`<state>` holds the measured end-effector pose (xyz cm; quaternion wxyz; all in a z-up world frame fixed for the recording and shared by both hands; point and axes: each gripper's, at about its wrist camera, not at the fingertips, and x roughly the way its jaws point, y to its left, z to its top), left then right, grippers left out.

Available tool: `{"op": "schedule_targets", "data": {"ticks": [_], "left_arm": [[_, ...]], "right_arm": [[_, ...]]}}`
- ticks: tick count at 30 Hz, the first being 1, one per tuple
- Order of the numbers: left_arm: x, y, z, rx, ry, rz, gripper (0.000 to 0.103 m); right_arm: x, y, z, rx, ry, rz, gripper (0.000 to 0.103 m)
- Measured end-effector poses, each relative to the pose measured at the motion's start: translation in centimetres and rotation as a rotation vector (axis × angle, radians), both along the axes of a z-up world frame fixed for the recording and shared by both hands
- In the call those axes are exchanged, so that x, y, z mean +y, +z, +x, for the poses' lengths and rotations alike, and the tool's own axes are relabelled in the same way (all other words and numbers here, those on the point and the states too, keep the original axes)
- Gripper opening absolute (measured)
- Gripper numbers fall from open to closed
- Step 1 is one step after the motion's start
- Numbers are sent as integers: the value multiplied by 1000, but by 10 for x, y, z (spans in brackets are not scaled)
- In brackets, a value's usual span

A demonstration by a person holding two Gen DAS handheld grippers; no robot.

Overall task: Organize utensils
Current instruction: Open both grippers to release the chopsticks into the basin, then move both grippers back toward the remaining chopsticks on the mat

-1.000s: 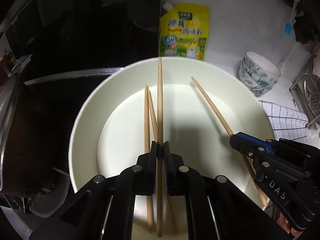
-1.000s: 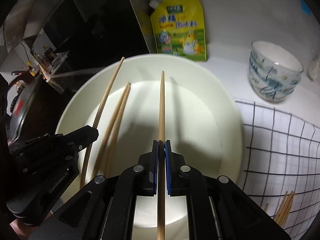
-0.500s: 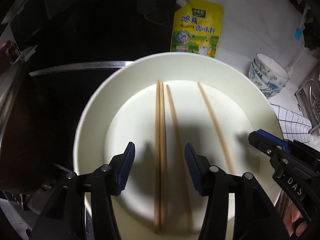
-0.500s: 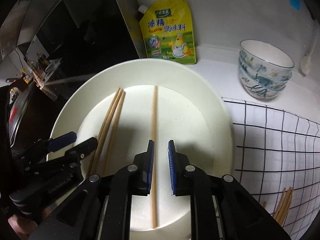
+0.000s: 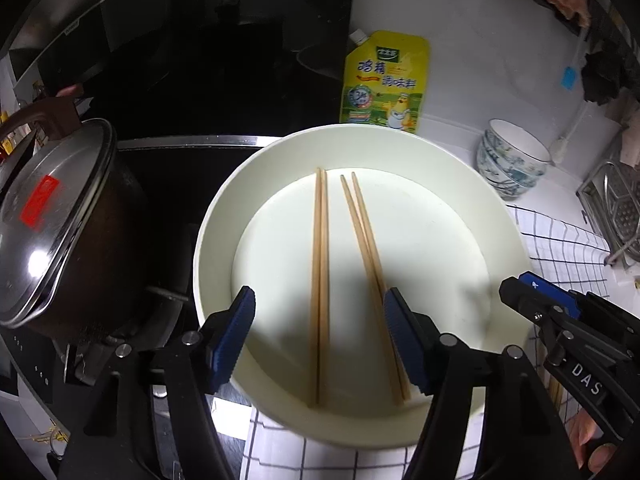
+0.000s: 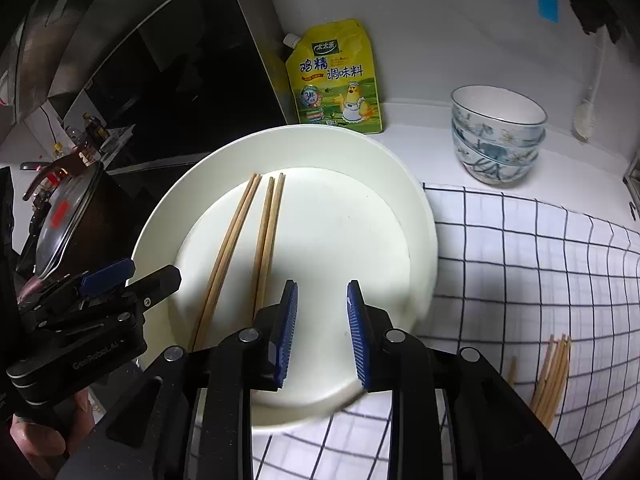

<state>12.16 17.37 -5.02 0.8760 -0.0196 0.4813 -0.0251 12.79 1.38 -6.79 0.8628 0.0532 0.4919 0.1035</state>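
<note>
Two pairs of wooden chopsticks [image 5: 320, 280] [image 6: 228, 256] lie flat inside a wide cream plate [image 5: 216, 216] [image 6: 416, 208]. My left gripper [image 5: 320, 338] hovers above the plate's near side, its jaws opening wide, with the left pair lying free below the gap and no pad touching it. The second pair [image 5: 368, 248] [image 6: 267, 236] lies just inside the right pad. My right gripper [image 6: 322, 334] is over the plate's right half, jaws opening, nothing between them. Each gripper shows in the other's view: the right gripper [image 5: 532, 292], the left gripper [image 6: 128, 276].
A lidded pot [image 5: 52, 224] stands left of the plate on a dark stove. A yellow seasoning pouch [image 6: 338, 80] leans on the back wall. Stacked patterned bowls [image 6: 498, 136] sit at the back right. More chopsticks [image 6: 554, 376] lie on the checked cloth [image 6: 520, 260].
Both grippers let go of the chopstick each held and opened; both sticks now lie in the plate as pairs. Both grippers drew back and rose, so more of the counter shows.
</note>
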Motion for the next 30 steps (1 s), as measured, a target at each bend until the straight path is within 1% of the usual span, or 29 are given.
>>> {"op": "schedule_targets", "data": {"ticks": [3,5,9,11,14,18,21,22,24,30], "left_arm": [[-4,5,-10,-10,-10,2,68],[-7,7,-16,-14,-16,1,70],[-12,13,-24,-22,-20,3,72],[-14,18,-30,-34,-22,7,75],[-18,23,-37,-52,-27,11,78],[-27,23,-44,-49,-41,6,79],[-38,20,-48,-37,-61,-2,80],[-41,20,-49,-35,-65,-6,83],[-49,19,-52,-32,-79,-14,84],[-82,18,-58,-26,-148,1,84]], "right_arm": [[-5,5,-12,-6,-4,0,25],[-8,9,-20,-12,-6,2,28],[-15,17,-33,-27,-10,-2,30],[-21,20,-41,-33,-18,-2,32],[-30,22,-50,-35,-28,-6,33],[-45,24,-62,-33,-50,-14,35],[-58,26,-71,-29,-73,-24,38],[-62,27,-75,-33,-81,-29,41],[-71,27,-81,-36,-98,-41,41],[-102,20,-98,-26,-158,-40,41]]}}
